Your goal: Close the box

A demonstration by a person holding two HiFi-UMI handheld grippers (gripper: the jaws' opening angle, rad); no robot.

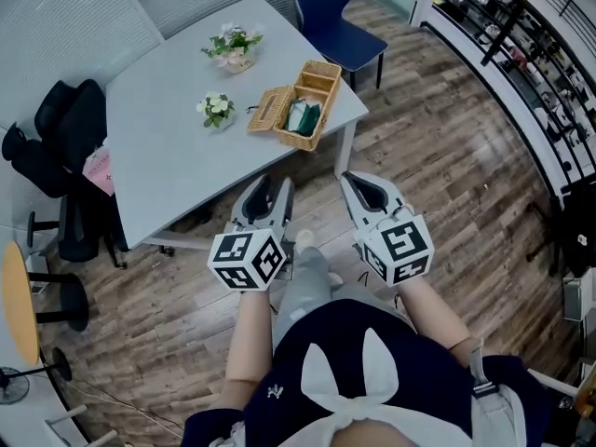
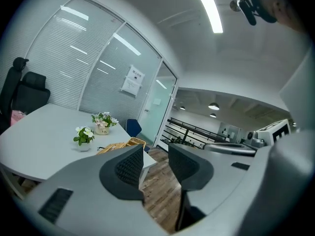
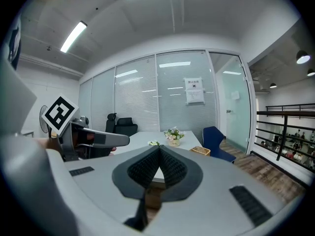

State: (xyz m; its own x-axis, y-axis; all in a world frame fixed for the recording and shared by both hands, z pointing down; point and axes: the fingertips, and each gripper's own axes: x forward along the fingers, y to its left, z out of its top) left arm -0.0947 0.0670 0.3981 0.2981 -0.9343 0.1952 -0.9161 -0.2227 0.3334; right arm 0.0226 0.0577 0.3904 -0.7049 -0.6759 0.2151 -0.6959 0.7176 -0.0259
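Box lies open on the far table, unreached; my left gripper gapes empty, right gripper pinched together. Next I must reach its lid.

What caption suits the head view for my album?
A person holds the left gripper and right gripper short of a table bearing an open wicker box and two flower pots.

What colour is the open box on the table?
The wicker box is light tan, woven; it shows best in the head view.
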